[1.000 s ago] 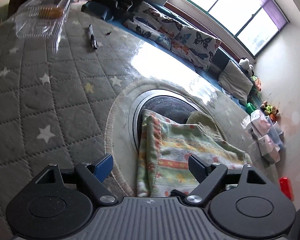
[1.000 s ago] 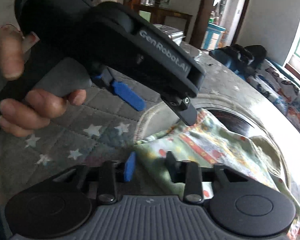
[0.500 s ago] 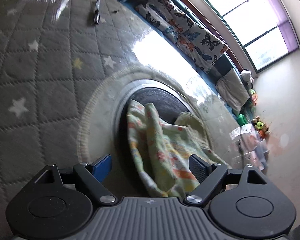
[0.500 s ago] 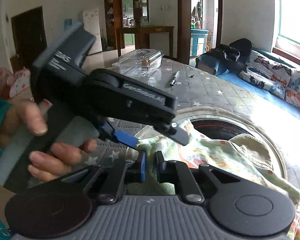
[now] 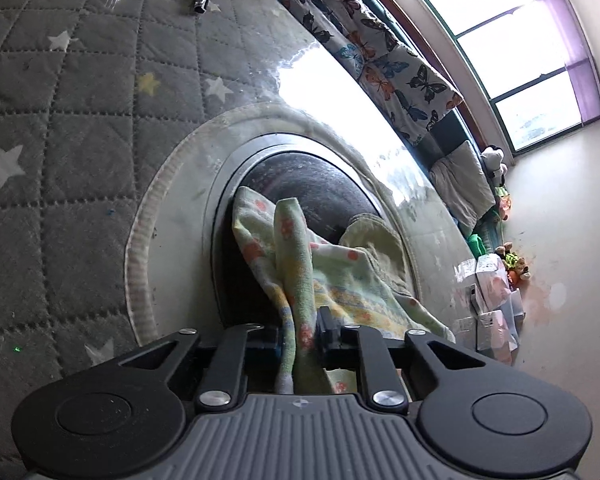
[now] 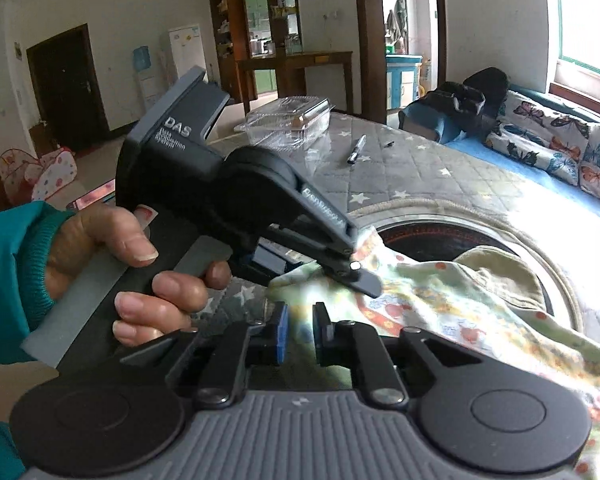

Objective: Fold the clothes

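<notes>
A pale green patterned garment (image 5: 340,280) with orange and yellow prints lies partly over a round black cooktop (image 5: 324,192) set in the table. My left gripper (image 5: 300,332) is shut on a bunched edge of the garment, lifted as a ridge. In the right wrist view the garment (image 6: 440,304) spreads right, and my right gripper (image 6: 300,330) is shut on its near edge. The left gripper (image 6: 340,256) also shows there, held by a hand, just above and beside the right one.
A grey quilted star-print cover (image 5: 80,120) lies on the table. A pen (image 6: 356,150) and a clear plastic box (image 6: 288,122) lie at the far side. A butterfly-print cushioned bench (image 6: 560,148) runs under the window. Toys and boxes (image 5: 492,292) are by the wall.
My left gripper went from wide open to shut on the garment's edge and pulled it up into a ridge. My right gripper stayed closed on the near edge and rose slightly.
</notes>
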A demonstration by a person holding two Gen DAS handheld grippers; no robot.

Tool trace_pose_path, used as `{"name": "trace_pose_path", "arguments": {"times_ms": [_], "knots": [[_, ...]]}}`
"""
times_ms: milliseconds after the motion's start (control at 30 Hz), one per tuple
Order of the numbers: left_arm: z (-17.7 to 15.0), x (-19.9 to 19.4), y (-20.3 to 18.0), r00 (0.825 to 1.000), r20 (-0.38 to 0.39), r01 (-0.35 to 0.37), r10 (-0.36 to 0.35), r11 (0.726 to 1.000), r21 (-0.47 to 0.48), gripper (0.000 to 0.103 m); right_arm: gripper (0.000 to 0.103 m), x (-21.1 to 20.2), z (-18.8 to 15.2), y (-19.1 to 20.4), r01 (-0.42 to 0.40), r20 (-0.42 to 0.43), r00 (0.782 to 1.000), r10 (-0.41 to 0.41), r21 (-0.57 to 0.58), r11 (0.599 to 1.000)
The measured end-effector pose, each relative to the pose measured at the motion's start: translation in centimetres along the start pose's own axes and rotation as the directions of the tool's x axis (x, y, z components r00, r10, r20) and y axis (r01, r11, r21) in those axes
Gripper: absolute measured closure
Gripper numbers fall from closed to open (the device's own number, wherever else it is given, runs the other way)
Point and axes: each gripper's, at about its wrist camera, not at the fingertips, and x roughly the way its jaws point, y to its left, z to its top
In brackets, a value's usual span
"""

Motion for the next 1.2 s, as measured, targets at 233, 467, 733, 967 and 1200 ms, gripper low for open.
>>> {"name": "trace_pose_path", "arguments": {"times_ms": [233,467,733,967,1200], "knots": [[-0.1,0.1,0.2,1.000,-0.002,-0.009,0.010,1.000,0.008,0.087,0.083,-2.4,-1.0,-4.5,0.163,0.002,0.986,-0.164,0.085,0.983],[-0.3,0.2,-0.2,0.999,-0.001,-0.036,0.036,0.998,0.047,0.087,0.072,-4.1,-3.6,-12.7,0.411,-0.060,0.910,-0.410,0.261,0.873],[-0.3,0.4,-0.3,0.998,-0.010,-0.054,0.055,0.997,0.060,0.085,0.059,-4.3,-6.4,-18.5,0.485,-0.112,0.867,-0.486,0.413,0.771],[-0.3,0.5,-0.5,0.998,-0.014,-0.053,0.054,0.996,0.069,0.085,0.059,-3.3,-7.2,-19.7,0.435,-0.102,0.890,-0.445,0.485,0.758],[-0.7,0.4,-1.6,0.997,0.024,-0.076,0.073,0.985,0.154,0.086,0.092,-2.7,-6.6,-18.5,0.426,-0.089,0.894,-0.439,0.474,0.771]]}}
